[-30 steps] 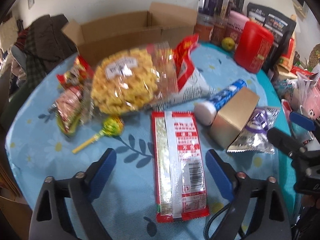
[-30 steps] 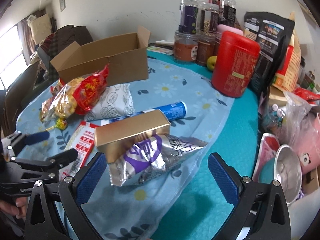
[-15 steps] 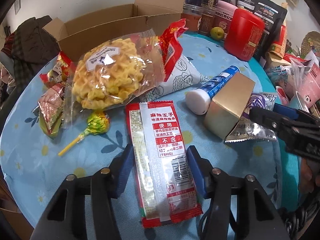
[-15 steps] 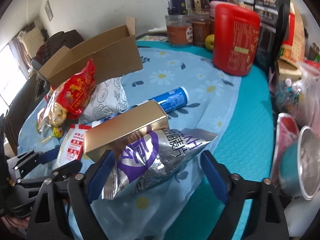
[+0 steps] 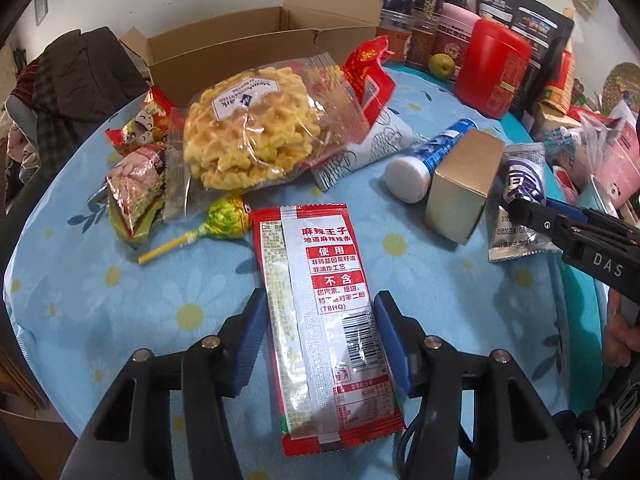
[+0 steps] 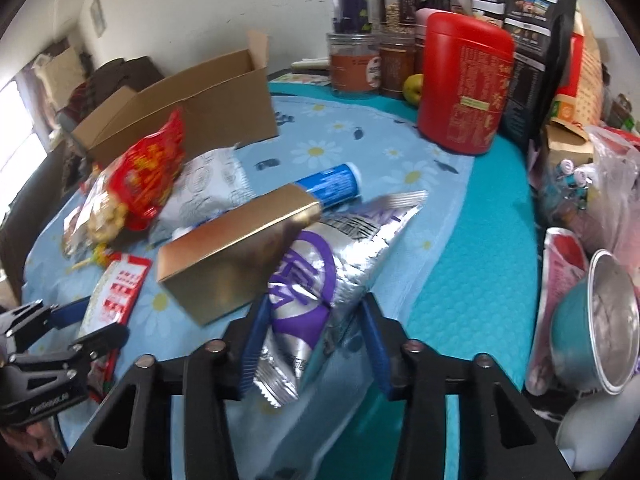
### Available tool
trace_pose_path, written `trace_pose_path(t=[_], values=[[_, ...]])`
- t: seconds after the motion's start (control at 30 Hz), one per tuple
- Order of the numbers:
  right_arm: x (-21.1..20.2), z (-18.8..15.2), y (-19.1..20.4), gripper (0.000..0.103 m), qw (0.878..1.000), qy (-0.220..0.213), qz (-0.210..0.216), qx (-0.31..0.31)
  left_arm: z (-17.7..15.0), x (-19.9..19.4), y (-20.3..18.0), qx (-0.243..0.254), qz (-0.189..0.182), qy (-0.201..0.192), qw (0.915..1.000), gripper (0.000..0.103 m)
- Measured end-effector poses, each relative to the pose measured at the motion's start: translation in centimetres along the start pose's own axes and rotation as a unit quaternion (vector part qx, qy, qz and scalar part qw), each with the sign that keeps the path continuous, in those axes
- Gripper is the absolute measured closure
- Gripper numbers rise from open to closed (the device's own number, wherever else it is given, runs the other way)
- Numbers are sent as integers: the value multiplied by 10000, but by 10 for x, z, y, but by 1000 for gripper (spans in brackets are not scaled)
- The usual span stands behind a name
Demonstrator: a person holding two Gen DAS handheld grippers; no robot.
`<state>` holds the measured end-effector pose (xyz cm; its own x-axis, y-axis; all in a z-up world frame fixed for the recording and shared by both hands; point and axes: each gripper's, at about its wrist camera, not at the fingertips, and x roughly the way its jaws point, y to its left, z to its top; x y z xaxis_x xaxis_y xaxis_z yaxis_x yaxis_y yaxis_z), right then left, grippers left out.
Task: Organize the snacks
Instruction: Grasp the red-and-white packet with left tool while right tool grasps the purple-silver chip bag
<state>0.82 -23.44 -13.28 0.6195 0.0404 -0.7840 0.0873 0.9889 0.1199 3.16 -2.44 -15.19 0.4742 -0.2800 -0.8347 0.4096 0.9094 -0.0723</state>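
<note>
A long red snack packet (image 5: 320, 280) lies flat on the blue flowered cloth (image 5: 100, 288). My left gripper (image 5: 320, 336) is shut on it, one blue pad against each long edge. A crinkled silver and purple packet (image 6: 320, 264) sits between the pads of my right gripper (image 6: 314, 332), whose jaws are closing and squeezing it. That packet leans against a gold box (image 6: 236, 256). In the left wrist view, the right gripper (image 5: 532, 208) reaches in from the right onto the silver packet (image 5: 520, 184). An open cardboard box (image 5: 248, 52) stands at the back.
A bag of yellow waffle snacks (image 5: 248, 128), a lollipop (image 5: 224, 224), small wrapped snacks (image 5: 136, 188), a white pouch (image 5: 372, 148) and a blue tube (image 5: 432, 160) lie around. A red canister (image 6: 464, 84), jars (image 6: 352, 64) and dark bags stand at the back. A metal bowl (image 6: 612, 312) sits far right.
Both grippers closed from wide open: the left onto the red packet's edges, the right onto the silver packet, which now stands crumpled and tilted. The left gripper moved forward slightly.
</note>
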Motion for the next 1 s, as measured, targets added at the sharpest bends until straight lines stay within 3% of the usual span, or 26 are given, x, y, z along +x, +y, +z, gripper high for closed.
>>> trace_pose_path(t=[0.4,0.57,0.63,0.77,1.0], values=[[-32,-38,34,64,9952,318,495,-781,-20,-19,-4,199,-431,312,9984,49],[-39,-44,43,64,9939,419,466,-909,-23,-20,-6,197,-422,293,9985,49],[-37,-41,42,59,9946,399,413,-860,-21,-17,-11,310,-358,255,9986,47],[-31,-37,44,39,9958,317,129,-854,-19,-12,-20,487,-209,250,9983,34],[-21,-29,39,39,9977,256,289,-564,-14,-5,-21,441,25,262,9987,23]])
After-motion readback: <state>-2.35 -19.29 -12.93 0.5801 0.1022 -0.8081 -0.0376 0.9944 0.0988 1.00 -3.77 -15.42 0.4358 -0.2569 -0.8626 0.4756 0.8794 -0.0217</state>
